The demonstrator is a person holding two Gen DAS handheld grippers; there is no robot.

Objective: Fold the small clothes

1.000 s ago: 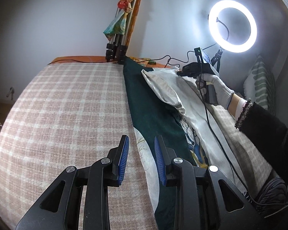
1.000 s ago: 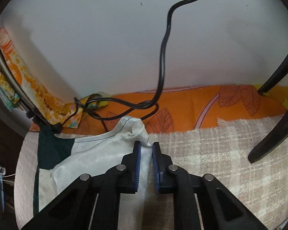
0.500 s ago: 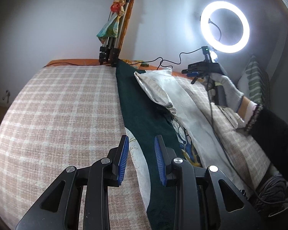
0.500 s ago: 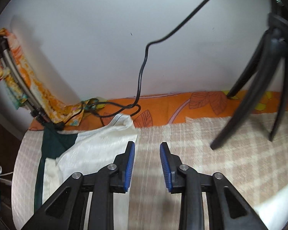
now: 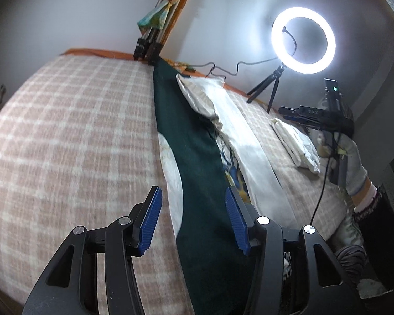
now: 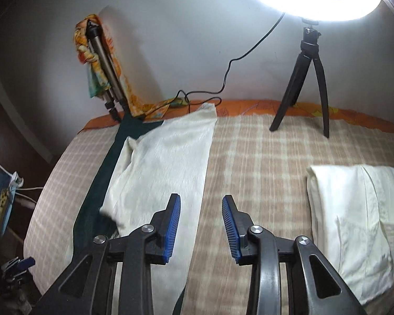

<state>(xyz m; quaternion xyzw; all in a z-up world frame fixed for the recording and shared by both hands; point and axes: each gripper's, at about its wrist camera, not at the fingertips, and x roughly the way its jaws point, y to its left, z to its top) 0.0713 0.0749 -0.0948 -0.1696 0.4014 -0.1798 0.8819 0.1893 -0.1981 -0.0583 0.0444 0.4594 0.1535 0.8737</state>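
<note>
A long cream cloth (image 6: 165,162) lies folded lengthwise on a dark green patterned cloth (image 5: 194,157) on the checked bed; it also shows in the left wrist view (image 5: 249,155). My left gripper (image 5: 191,218) is open and empty, low over the near end of the green cloth. My right gripper (image 6: 201,223) is open and empty above the cream cloth's right edge; it also shows at the right of the left wrist view (image 5: 312,113). A folded cream garment (image 6: 354,210) lies to the right, also in the left wrist view (image 5: 296,144).
A lit ring light on a small tripod (image 6: 310,78) stands at the bed's far edge, its cable (image 6: 231,78) running left. A folded tripod wrapped in a floral cloth (image 6: 102,65) leans on the wall. The checked blanket (image 5: 73,136) spreads left.
My right gripper opened, let go of the cream cloth's far corner and pulled back toward the near side. My left gripper opened wider and shifted a little to the right over the green cloth.
</note>
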